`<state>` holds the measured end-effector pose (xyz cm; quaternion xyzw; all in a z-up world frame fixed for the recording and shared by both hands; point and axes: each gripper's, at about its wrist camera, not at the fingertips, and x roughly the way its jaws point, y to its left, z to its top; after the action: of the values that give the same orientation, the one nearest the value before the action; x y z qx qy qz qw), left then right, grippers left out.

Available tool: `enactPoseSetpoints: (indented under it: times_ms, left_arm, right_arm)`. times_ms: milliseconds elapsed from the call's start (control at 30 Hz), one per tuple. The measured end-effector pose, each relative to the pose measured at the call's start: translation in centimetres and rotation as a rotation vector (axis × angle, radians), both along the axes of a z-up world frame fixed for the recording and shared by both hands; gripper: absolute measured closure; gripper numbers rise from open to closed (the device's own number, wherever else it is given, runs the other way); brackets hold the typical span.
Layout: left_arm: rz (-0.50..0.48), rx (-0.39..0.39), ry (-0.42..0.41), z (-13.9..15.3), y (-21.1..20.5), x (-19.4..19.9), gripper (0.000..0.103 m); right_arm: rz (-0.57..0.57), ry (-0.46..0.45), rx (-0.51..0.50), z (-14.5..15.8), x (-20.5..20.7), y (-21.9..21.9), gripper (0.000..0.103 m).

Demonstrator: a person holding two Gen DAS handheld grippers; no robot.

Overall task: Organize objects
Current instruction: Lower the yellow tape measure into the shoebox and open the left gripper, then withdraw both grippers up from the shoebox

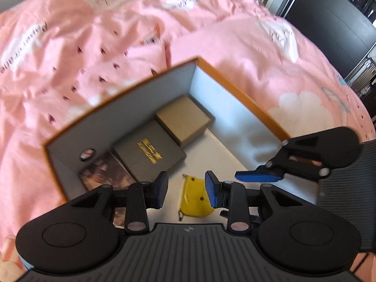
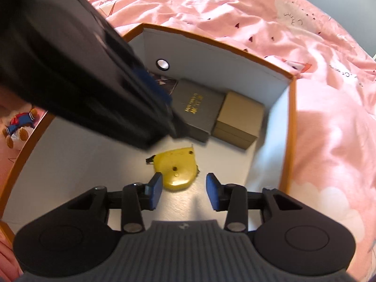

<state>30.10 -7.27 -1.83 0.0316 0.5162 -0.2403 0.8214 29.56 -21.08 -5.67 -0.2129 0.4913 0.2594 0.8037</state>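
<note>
An orange-rimmed box (image 1: pixel 237 89) with white inner walls lies on the pink bed; it also shows in the right wrist view (image 2: pixel 291 122). Inside lie a yellow tape measure (image 1: pixel 195 197) (image 2: pixel 176 166), a dark grey box with gold lettering (image 1: pixel 150 151) (image 2: pixel 196 108), a tan box (image 1: pixel 183 119) (image 2: pixel 239 117) and a printed booklet (image 1: pixel 105 174). My left gripper (image 1: pixel 186 190) is open just above the tape measure, not touching it. My right gripper (image 2: pixel 184 192) is open over the box floor, just short of the tape measure. The left gripper's body (image 2: pixel 82 70) fills the right view's upper left.
Pink printed bedding (image 1: pixel 94 47) surrounds the box. A stuffed toy (image 2: pixel 18 127) lies outside the box's left wall. Dark furniture (image 1: pixel 329 23) stands beyond the bed at the upper right. The box floor (image 2: pixel 82 159) is white.
</note>
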Motion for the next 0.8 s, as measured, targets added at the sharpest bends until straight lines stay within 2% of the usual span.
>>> enactPoseSetpoints:
  times_ms: [33,200,367,500,800]
  left_arm:
    - [0.011,-0.001,-0.021,0.7,0.5,-0.1,0.065]
    - [0.061,-0.017,-0.099,2.9,3.2,-1.0,0.065]
    - [0.105,-0.040,-0.116,3.5,5.5,-1.4,0.065]
    - [0.130,-0.048,-0.118,3.1,6.8,-1.5,0.065]
    - [0.161,-0.093,-0.116,2.8,9.1,-2.0,0.065]
  right_arm:
    - [0.005,0.004,-0.008,-0.3,0.2,0.4,0.049]
    - [0.028,0.034,-0.062,-1.8,1.7,2.3,0.039]
    - [0.008,0.102,-0.086,-3.3,3.5,3.2,0.039]
    - [-0.030,0.124,-0.109,-4.2,3.5,3.3,0.050]
    - [-0.307,0.103,-0.122,-4.2,5.4,1.6,0.053]
